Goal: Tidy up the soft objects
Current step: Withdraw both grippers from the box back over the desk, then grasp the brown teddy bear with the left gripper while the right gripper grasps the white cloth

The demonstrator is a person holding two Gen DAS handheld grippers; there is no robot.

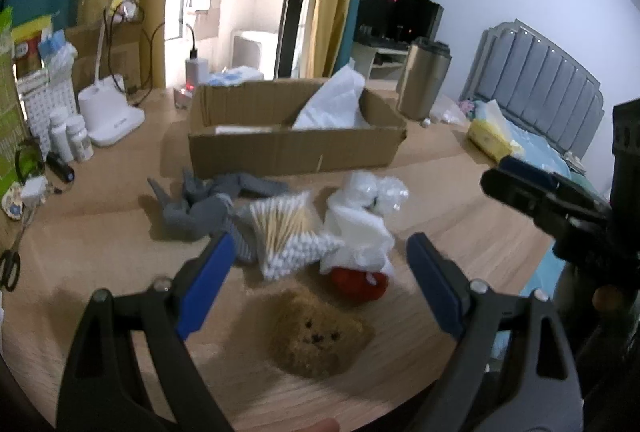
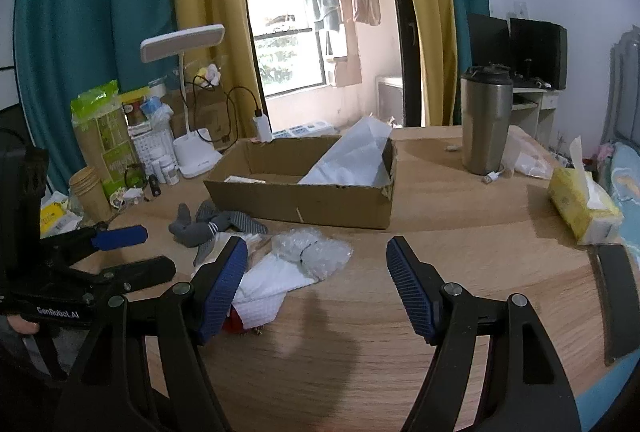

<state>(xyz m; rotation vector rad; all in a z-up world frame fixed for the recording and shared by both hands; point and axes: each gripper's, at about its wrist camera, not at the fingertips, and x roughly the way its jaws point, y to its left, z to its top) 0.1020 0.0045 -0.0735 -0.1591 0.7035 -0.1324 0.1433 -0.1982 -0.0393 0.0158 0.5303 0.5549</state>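
Right under the wide-open, empty left gripper [image 1: 320, 284] sits the brown teddy [image 1: 318, 338], near the table's edge; right gripper [image 2: 316, 284], open too, hangs farther right.

1. "GenRobot.AI" is printed in pale letters on the black body of the left gripper [image 2: 120, 252], seen at the left edge of the right wrist view.
2. Print is carried on the green package [image 2: 105, 136] by the curtain, but it is too blurred to be read.
3. A small mark is borne on the desk lamp [image 1: 116, 120] base; it cannot be made out.
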